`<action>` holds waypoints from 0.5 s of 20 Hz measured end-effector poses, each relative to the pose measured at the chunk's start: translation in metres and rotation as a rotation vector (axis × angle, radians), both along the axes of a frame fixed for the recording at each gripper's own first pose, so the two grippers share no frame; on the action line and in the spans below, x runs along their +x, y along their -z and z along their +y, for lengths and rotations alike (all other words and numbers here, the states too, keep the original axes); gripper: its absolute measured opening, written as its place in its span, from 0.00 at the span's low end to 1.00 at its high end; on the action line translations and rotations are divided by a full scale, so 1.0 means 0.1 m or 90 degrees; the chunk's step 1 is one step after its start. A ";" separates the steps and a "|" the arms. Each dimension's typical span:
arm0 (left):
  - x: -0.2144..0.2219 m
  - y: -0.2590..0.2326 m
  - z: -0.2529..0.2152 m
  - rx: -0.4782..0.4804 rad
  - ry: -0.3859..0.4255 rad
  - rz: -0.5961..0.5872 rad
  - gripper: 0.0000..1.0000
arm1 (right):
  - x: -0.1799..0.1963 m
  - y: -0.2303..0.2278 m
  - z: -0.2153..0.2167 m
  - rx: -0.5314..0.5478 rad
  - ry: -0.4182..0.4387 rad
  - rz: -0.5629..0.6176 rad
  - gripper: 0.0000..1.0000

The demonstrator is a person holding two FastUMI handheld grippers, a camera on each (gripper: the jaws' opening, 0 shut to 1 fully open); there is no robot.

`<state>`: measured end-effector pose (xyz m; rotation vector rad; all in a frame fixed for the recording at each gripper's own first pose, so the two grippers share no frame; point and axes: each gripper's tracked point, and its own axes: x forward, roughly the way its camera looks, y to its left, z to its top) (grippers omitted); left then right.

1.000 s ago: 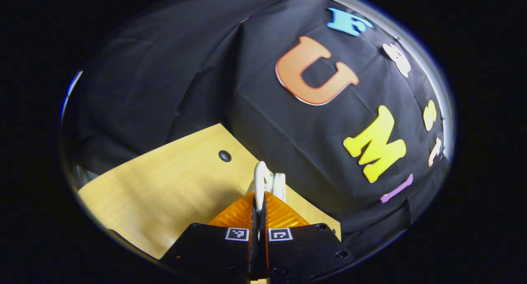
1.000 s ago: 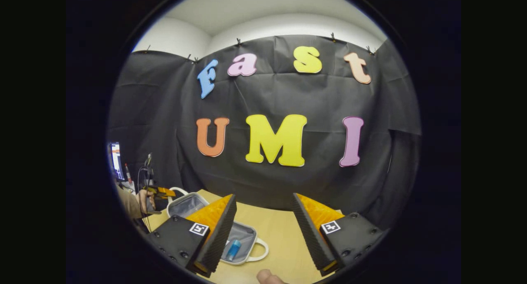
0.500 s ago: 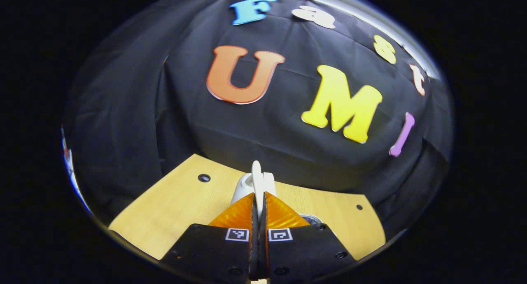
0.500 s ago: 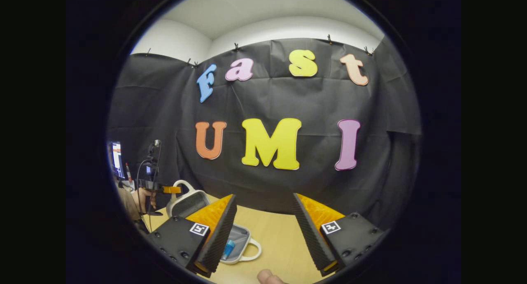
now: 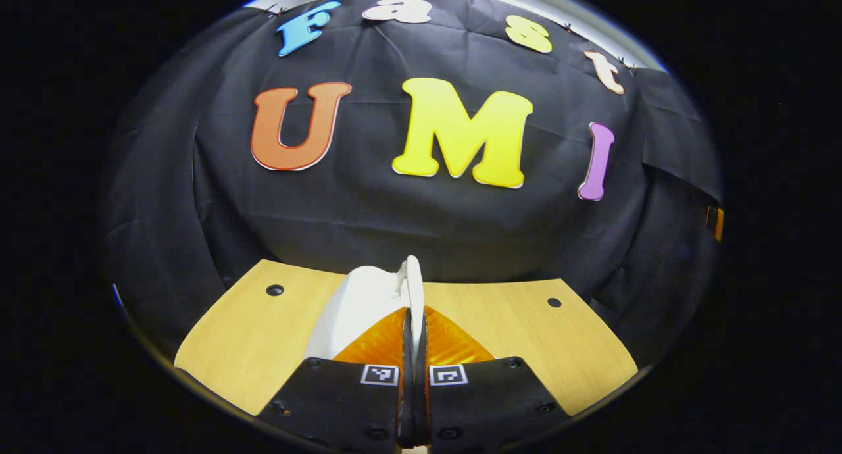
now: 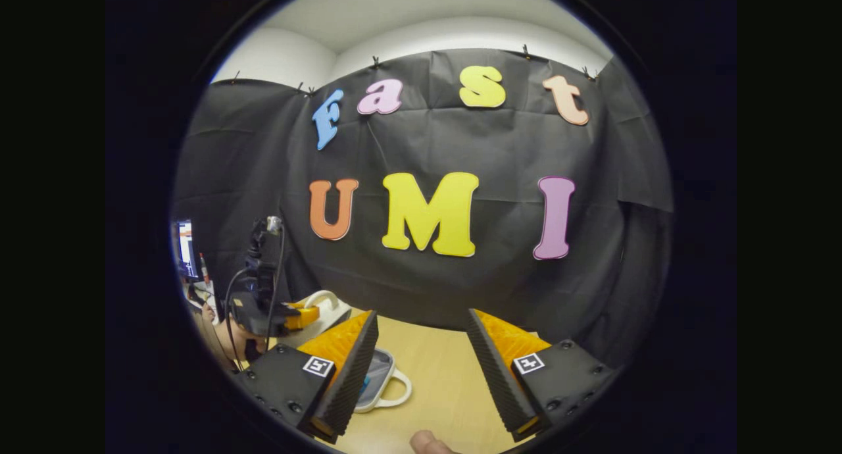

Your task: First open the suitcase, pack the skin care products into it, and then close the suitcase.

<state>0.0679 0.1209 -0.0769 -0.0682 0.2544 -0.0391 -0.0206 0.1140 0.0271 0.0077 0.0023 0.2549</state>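
My left gripper (image 5: 413,312) is shut on the white handle (image 5: 412,279) of the small suitcase's lid (image 5: 352,309), which curves away to its left. In the right gripper view that lid (image 6: 329,312) leans over the white suitcase base (image 6: 380,380), whose grey lining shows behind my finger. A sliver of a blue skin care bottle (image 6: 364,385) peeks out inside. The base's own handle (image 6: 396,393) lies on the table. The left gripper (image 6: 304,314) shows there too, held by a hand (image 6: 227,335). My right gripper (image 6: 421,339) is open above the table, holding nothing.
The light wooden table (image 5: 526,335) has small dark holes (image 5: 274,289) near its far corners and ends at the black cloth wall. A fingertip (image 6: 427,443) shows at the bottom of the right gripper view. A screen (image 6: 184,247) stands at the far left.
The left gripper has swung the lid by its handle from lying open to leaning over the base, turning to face the wall squarely. The blue bottle is now mostly hidden. The right gripper barely moved.
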 end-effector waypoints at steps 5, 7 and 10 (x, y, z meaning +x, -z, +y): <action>0.10 0.47 -0.70 0.004 0.031 0.045 0.03 | 0.06 0.13 -0.26 0.003 0.044 0.026 0.80; 0.16 0.68 -0.89 0.029 0.045 0.067 0.03 | 0.07 0.20 -0.38 0.000 0.062 0.037 0.80; 0.18 1.07 -1.14 0.015 0.063 0.115 0.03 | 0.00 0.27 -0.60 -0.004 0.096 0.044 0.80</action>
